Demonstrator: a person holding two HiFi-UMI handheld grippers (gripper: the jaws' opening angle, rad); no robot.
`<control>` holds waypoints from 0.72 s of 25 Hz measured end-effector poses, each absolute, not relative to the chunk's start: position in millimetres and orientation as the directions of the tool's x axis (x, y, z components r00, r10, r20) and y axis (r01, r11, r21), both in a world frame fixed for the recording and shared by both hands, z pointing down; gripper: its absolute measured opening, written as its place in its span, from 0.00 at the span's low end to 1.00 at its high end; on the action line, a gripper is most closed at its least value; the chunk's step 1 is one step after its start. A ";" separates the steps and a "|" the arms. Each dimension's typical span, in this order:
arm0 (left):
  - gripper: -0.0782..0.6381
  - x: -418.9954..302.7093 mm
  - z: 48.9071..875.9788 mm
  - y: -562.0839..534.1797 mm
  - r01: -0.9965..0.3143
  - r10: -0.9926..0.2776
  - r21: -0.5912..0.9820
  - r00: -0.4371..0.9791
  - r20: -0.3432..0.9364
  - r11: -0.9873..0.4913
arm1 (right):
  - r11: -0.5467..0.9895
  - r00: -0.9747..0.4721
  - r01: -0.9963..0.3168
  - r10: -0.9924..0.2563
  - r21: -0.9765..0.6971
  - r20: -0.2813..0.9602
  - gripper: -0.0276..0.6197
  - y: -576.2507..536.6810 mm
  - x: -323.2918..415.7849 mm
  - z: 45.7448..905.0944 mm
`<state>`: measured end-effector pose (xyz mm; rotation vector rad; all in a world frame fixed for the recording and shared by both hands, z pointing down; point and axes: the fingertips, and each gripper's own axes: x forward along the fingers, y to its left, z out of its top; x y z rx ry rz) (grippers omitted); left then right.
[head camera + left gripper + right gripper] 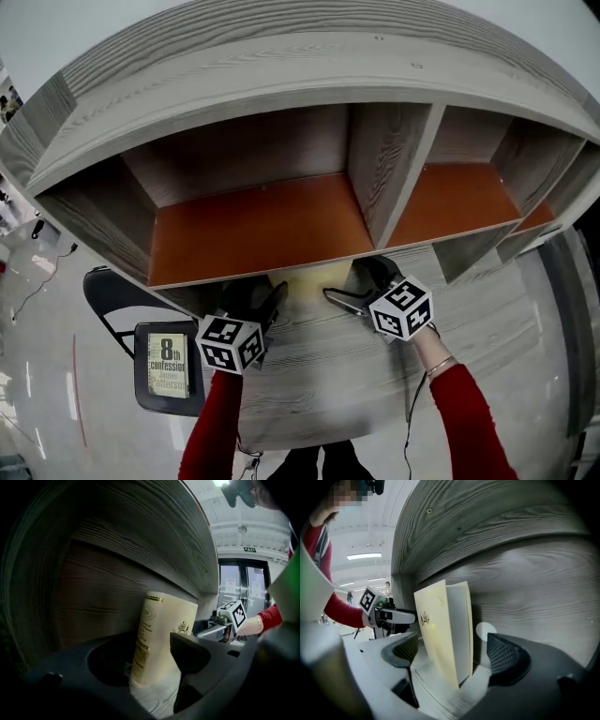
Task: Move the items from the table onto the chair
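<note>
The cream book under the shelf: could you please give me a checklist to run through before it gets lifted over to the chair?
1. Cream book stands upright between the left gripper jaws: ok.
2. Left gripper closed on it: not ok, the jaws are apart.
3. Book between the right gripper jaws: ok, but those jaws are apart too, so there is no grip.
4. Headroom under the shelf unit: cannot tell; the book's top sits close beneath it, so sliding it out first seems wise.
5. Free space on the chair: cannot tell; the 8th Confession book covers most of the seat.
</note>
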<state>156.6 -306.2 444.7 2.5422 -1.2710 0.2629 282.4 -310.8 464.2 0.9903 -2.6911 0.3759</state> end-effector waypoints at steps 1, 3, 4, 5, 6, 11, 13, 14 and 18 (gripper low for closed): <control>0.48 157.1 445.1 -307.5 -0.793 -0.740 0.174 0.608 0.287 -0.584 | 0.747 -0.749 -0.647 -0.582 -0.156 0.317 0.75 -313.9 280.7 466.4; 0.48 160.6 444.7 -309.8 -0.764 -0.712 0.185 0.644 0.281 -0.618 | 0.767 -0.767 -0.623 -0.559 -0.155 0.316 0.75 -319.3 277.5 470.6; 0.48 162.9 444.3 -311.0 -0.744 -0.693 0.194 0.666 0.274 -0.639 | 0.776 -0.775 -0.612 -0.549 -0.154 0.314 0.75 -322.0 275.5 472.2; 0.48 165.5 444.4 -312.3 -0.723 -0.672 0.203 0.690 0.268 -0.661 | 0.785 -0.784 -0.600 -0.538 -0.154 0.311 0.75 -324.4 272.9 473.3; 0.48 168.3 445.4 -313.7 -0.701 -0.650 0.207 0.712 0.267 -0.683 | 0.796 -0.793 -0.586 -0.525 -0.153 0.309 0.75 -326.3 269.3 474.0; 0.49 183.6 456.6 -317.6 -0.648 -0.591 0.134 0.747 0.305 -0.750 | 0.841 -0.810 -0.535 -0.481 -0.087 0.336 0.74 -327.0 250.0 479.3; 0.49 183.4 454.2 -313.8 -0.653 -0.597 0.112 0.739 0.312 -0.749 | 0.834 -0.801 -0.546 -0.491 -0.080 0.342 0.62 -324.6 251.8 478.8; 0.49 183.1 449.9 -309.9 -0.656 -0.603 0.100 0.735 0.311 -0.748 | 0.832 -0.801 -0.548 -0.493 -0.086 0.340 0.62 -321.1 252.8 475.8; 0.49 184.5 414.4 -287.6 -0.679 -0.638 0.069 0.716 0.284 -0.731 | 0.834 -0.814 -0.544 -0.497 -0.096 0.300 0.61 -299.4 254.4 442.6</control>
